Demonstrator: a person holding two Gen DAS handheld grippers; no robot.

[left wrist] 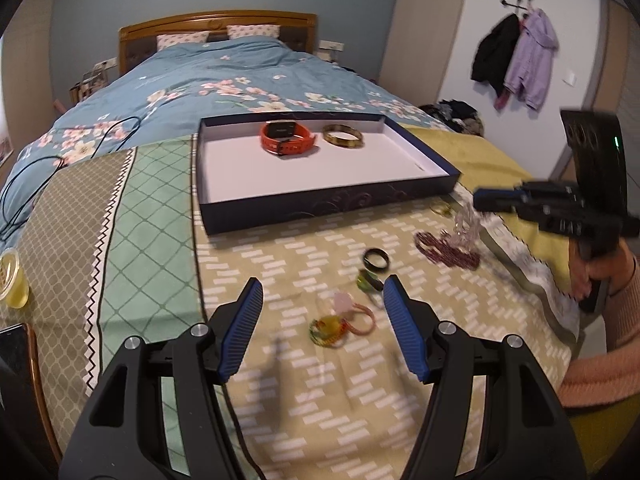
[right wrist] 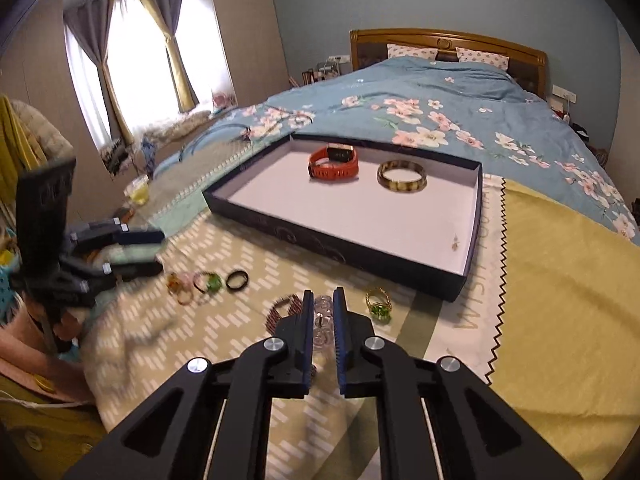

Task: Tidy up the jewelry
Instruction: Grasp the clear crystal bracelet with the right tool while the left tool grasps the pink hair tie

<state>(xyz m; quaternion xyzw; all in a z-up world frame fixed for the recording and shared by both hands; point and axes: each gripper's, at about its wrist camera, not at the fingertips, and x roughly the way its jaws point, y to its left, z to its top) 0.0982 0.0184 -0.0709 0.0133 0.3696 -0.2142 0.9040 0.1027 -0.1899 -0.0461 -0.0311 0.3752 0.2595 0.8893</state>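
Observation:
A dark box lid [left wrist: 332, 204] with a white inside holds an orange watch [left wrist: 288, 138] and an amber bangle [left wrist: 343, 136]. My left gripper [left wrist: 324, 280] is open above the patterned cloth. Past its tips lie a yellow bracelet [left wrist: 328, 330], a pink hair tie [left wrist: 358, 316], a green ring [left wrist: 370, 282] and a black ring [left wrist: 376, 260]. My right gripper [right wrist: 323, 292] is shut on a clear bead bracelet [right wrist: 322, 308], which hangs below its tips [left wrist: 466, 224]. A maroon bead bracelet [left wrist: 444, 250] lies under it, and a gold ring with a green stone [right wrist: 378, 304] lies to its right.
A cup of yellow drink [left wrist: 12, 280] and a phone [left wrist: 16, 344] sit at the far left edge. A black cable [left wrist: 60, 152] runs over the blue floral quilt. A person's pink sleeve [left wrist: 600, 368] is at the right.

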